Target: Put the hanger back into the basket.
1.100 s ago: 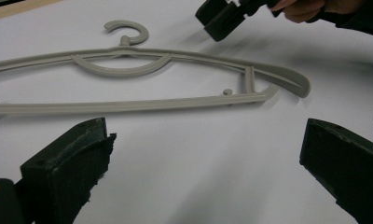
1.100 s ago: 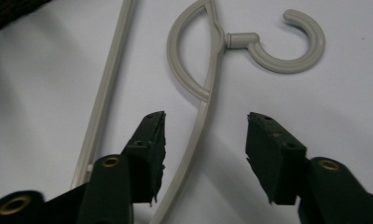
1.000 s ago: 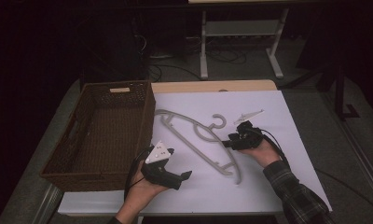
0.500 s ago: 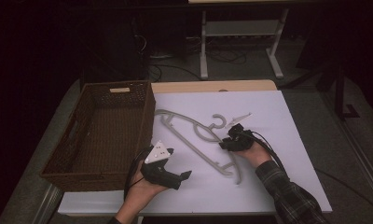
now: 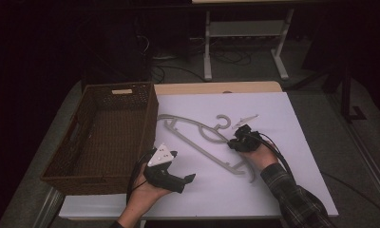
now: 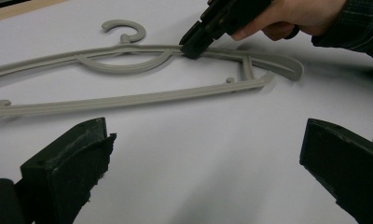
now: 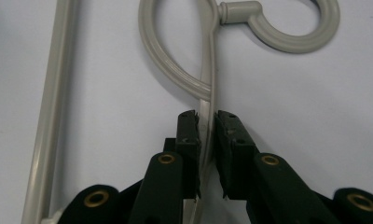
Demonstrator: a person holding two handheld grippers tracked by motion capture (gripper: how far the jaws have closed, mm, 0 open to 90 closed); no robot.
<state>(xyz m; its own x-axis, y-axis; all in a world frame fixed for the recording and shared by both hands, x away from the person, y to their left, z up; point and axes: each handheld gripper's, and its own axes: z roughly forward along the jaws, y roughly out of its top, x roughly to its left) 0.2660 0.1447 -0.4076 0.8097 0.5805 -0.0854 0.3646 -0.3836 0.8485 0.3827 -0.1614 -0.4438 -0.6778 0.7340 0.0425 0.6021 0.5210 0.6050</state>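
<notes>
Lying flat on white table (image 5: 292, 123), grey plastic hanger (image 7: 208, 70), hook just ahead of right gripper (image 7: 207, 122), jaws clamped on its upper arm. Left gripper (image 6: 203, 154) jaws wide apart, hanger ahead.

The hanger (image 7: 208, 74) looked like smooth, matt grey plastic. The basket (image 5: 102, 137) was rough brown wicker. The table (image 5: 292, 118) had a matt white surface.
</notes>
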